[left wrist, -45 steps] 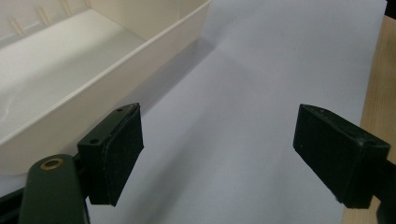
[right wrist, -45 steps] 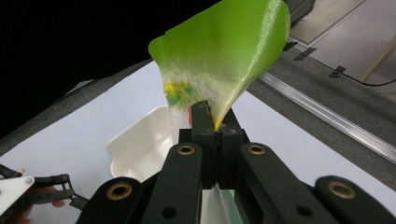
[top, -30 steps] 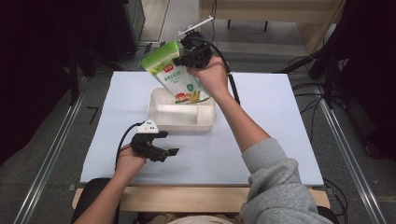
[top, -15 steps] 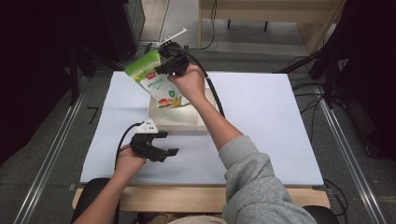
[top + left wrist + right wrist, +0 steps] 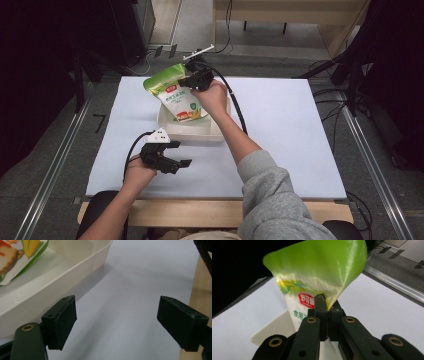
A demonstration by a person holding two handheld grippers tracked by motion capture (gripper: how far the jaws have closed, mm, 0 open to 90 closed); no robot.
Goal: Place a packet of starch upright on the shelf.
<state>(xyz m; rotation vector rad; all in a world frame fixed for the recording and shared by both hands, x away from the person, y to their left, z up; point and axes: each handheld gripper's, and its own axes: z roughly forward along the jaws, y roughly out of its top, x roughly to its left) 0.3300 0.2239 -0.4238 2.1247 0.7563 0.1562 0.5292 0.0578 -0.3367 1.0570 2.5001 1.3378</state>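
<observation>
My right claw (image 5: 196, 80) is clamped tight on the edge of the green pouch (image 5: 176, 96), its jaws pinching the foil near the red label. The pouch hangs tilted, its lower end dipping into the white tray (image 5: 172, 131) at the middle of the table (image 5: 295, 130). My left claw (image 5: 167, 159) rests on the table just in front of the tray, jaws spread wide with nothing between them; from its own view, the tray's wall (image 5: 50, 287) sits just beside my left pad (image 5: 61, 321), and the pouch's corner (image 5: 17, 257) lies inside.
</observation>
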